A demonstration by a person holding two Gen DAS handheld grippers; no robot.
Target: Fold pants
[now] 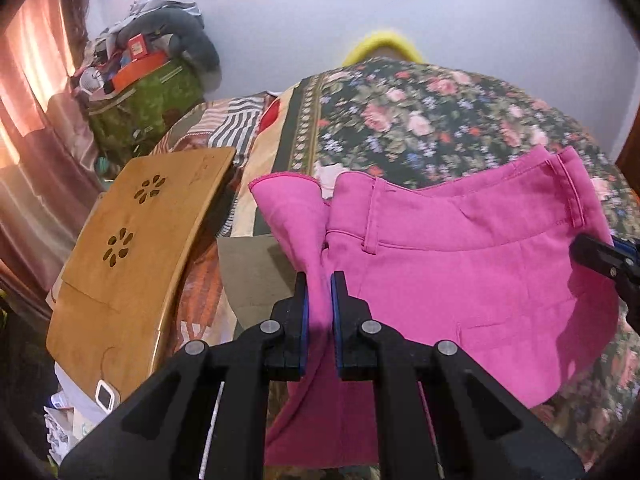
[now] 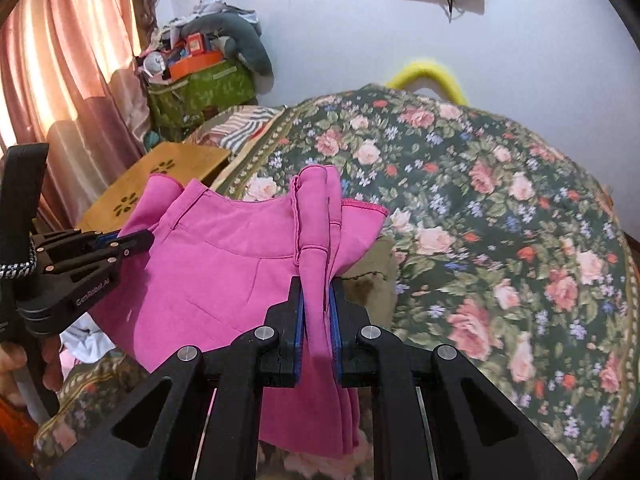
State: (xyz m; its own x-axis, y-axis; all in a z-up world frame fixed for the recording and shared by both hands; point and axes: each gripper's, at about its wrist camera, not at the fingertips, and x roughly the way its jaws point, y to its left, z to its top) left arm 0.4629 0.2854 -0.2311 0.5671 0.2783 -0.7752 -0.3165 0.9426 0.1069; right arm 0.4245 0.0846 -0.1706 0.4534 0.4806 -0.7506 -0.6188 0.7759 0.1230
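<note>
The pink pants (image 1: 460,264) hang between both grippers above a floral bedspread (image 1: 420,120), waistband up and stretched across. My left gripper (image 1: 320,280) is shut on the pants' left waistband corner, with cloth bunched between the jaws. My right gripper (image 2: 318,286) is shut on the right waistband corner of the pants (image 2: 224,272). The right gripper's tip also shows in the left wrist view (image 1: 600,256), and the left gripper shows in the right wrist view (image 2: 120,244). The legs hang down below both grippers, out of sight.
A wooden lap tray (image 1: 132,252) lies left of the bed, with a phone (image 1: 106,396) near its front corner. A green bag piled with clutter (image 1: 144,100) stands by pink curtains (image 1: 32,92). A yellow object (image 2: 432,76) sits behind the bed against the wall.
</note>
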